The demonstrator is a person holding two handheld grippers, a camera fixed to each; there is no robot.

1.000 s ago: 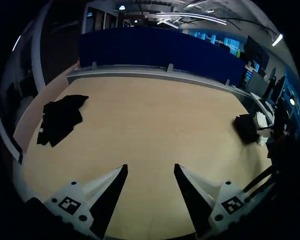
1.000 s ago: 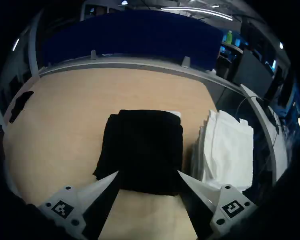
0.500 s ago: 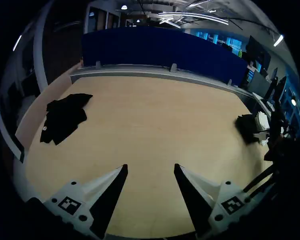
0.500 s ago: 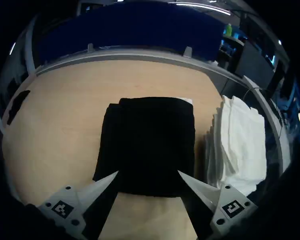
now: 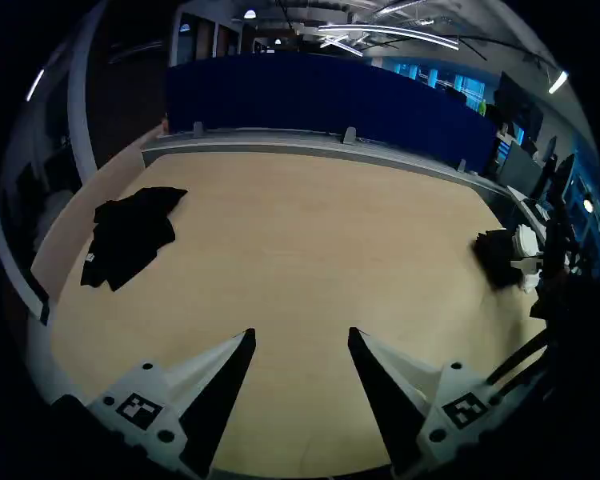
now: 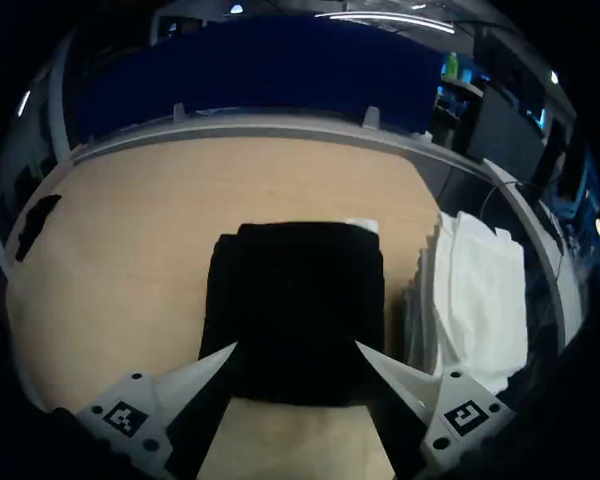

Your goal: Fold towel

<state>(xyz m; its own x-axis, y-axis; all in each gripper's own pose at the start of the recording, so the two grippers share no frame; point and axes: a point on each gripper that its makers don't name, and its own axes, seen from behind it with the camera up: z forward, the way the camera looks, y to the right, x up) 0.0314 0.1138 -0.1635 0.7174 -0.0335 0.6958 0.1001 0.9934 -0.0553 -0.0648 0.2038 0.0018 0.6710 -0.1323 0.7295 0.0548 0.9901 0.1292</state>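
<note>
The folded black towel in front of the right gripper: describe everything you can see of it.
The folded black towel is soft dark cloth in a neat, thick rectangle, a lower layer showing along its left side. It lies flat on the light wooden table, beside a stack of white towels. A white sliver peeks out at its far right corner. The open right gripper straddles its near edge; contact is unclear.

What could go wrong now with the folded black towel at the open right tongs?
1. The right tongs stand open around the near edge of the folded black towel; when pulled back, they may snag a layer and undo the fold.
2. The white towel stack lies close beside it, near the table edge; a sideways nudge could shift or topple it.
</note>
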